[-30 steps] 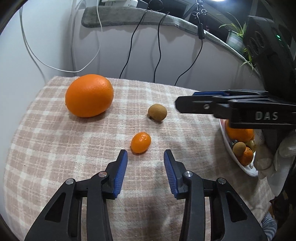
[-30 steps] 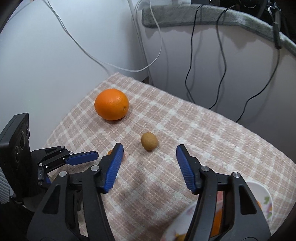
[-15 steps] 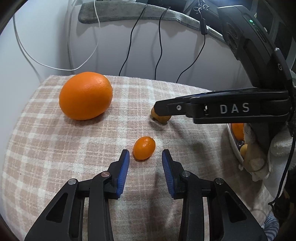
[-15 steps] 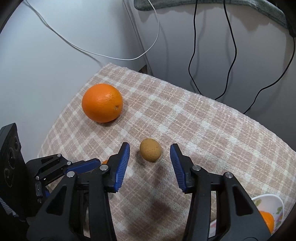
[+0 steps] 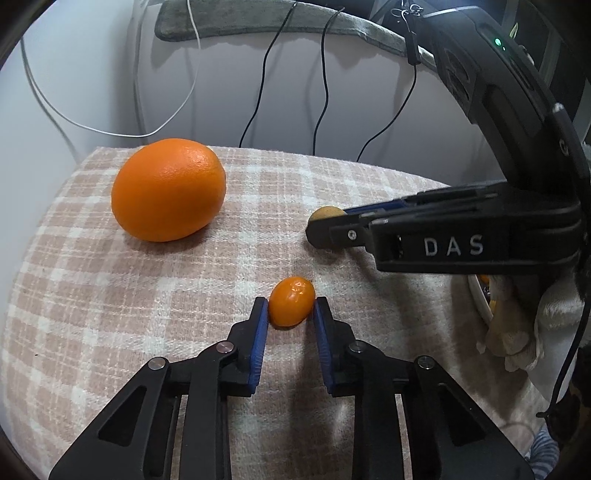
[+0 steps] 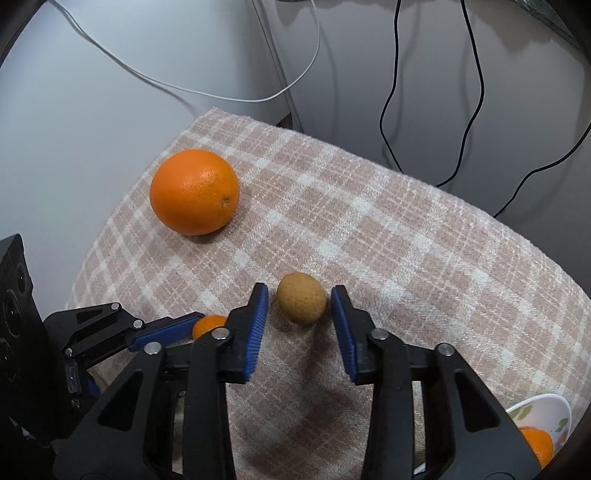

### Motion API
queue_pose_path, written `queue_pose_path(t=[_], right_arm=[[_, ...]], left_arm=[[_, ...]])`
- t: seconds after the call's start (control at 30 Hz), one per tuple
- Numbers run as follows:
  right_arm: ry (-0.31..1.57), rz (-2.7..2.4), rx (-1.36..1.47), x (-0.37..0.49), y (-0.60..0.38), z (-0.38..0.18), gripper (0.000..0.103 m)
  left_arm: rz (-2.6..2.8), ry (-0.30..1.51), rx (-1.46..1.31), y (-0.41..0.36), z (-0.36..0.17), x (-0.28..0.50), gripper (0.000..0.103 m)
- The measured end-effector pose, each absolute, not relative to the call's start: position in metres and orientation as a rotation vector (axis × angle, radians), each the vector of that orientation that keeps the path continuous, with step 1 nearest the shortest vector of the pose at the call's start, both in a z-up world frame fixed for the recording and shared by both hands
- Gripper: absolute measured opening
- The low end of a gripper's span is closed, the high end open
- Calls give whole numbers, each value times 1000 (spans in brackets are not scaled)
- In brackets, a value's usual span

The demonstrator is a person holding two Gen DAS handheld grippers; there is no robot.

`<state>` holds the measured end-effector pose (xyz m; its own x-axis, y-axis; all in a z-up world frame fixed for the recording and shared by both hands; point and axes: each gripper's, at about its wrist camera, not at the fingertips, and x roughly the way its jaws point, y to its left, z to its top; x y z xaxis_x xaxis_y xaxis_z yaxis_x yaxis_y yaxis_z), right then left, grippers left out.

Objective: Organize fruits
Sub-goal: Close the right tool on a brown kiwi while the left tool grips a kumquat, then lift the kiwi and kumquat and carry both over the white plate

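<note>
A small orange kumquat (image 5: 291, 307) lies on the checked cloth (image 5: 92, 314) between the blue pads of my left gripper (image 5: 290, 308), which touch it on both sides. A brown kiwi (image 6: 301, 303) lies between the pads of my right gripper (image 6: 299, 306); small gaps show on both sides, so it is open around the kiwi. In the left wrist view the kiwi (image 5: 327, 214) is mostly hidden behind the right gripper (image 5: 328, 236). A large orange (image 5: 168, 189) rests on the cloth at the far left, and it also shows in the right wrist view (image 6: 194, 191).
A white bowl (image 6: 543, 413) with fruit in it sits at the cloth's right edge. Black and white cables (image 6: 391, 92) hang down the wall behind the table. A grey padded ledge (image 5: 277, 22) runs above.
Both grippers moved forward and narrowed. The left pads have come to touch the kumquat. The right pads now straddle the kiwi.
</note>
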<state>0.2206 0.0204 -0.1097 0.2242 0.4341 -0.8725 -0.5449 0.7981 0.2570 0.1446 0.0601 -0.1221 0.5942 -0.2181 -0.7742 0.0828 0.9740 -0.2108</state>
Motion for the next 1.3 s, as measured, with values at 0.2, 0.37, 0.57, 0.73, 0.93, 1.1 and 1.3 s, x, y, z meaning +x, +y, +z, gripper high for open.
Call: queue_pose_path(t=[0.2,0.37,0.57,0.73,0.93,1.1,1.3], right_arm=[[1160,679,-111,220,21,-111,28],[1146,691,-106,215,20,-105,28],[1117,703,-86,208,8,-93,28],[1078,717,-76,195,-7,-77,28],[1016,729,-60,171,-28,-58,28],[974,729,-42,150,-52,-45,28],[932,712,-35,128,-80,-34,28]], left_arm=[[-172,912,-155,62,-122,143,23],[-169,906,-161,63,-122,136,22],[-166,895,-170,62,-119,127,22],[-167,875,-179,63,-111,114,22],[-173,849,-190,58,-99,99,22],[-188,825,-195,50,-90,87,22],[-219,799,-191,31,-78,81,22]])
